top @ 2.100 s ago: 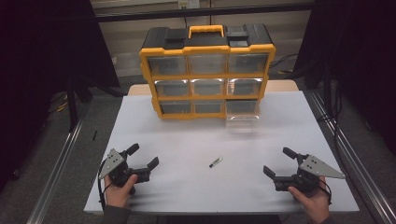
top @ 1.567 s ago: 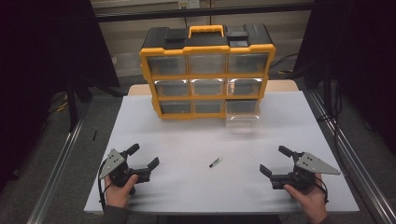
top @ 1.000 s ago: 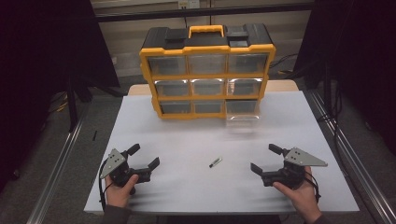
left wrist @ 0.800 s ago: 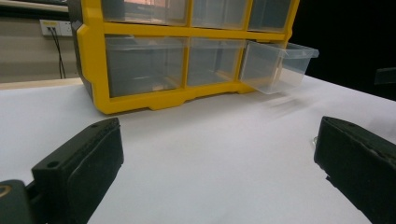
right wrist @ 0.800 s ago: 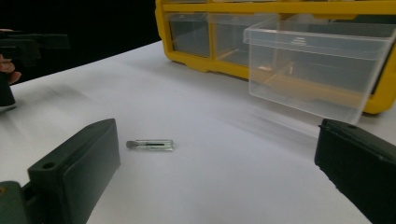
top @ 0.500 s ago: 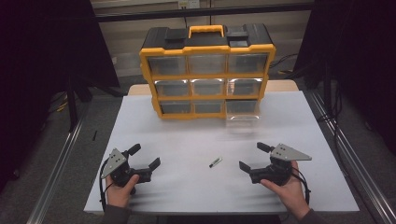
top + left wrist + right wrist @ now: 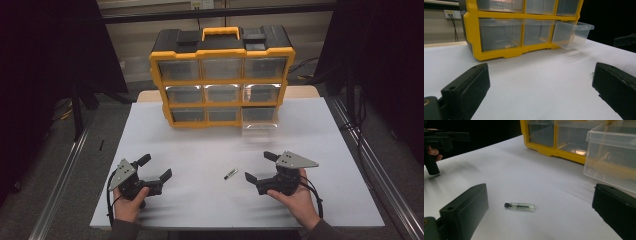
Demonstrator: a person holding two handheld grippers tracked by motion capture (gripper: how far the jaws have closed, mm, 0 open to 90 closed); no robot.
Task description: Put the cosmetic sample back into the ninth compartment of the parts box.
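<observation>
The white table [image 7: 210,150] is carrying a big yellow drawer cabinet [image 7: 222,80] at its far side, and its bottom-right clear drawer [image 7: 260,131] is sticking out, pulled open over the tabletop. Down at the near edge the left gripper [image 7: 151,169] is sitting in the person's left hand with its jaws spread wide, while the right gripper [image 7: 259,167] is hovering with jaws just as wide apart. Lying flat on the table just beside that right gripper, between its open jaws in the right gripper view, is a tiny clear vial [image 7: 519,206] with a dark cap.
</observation>
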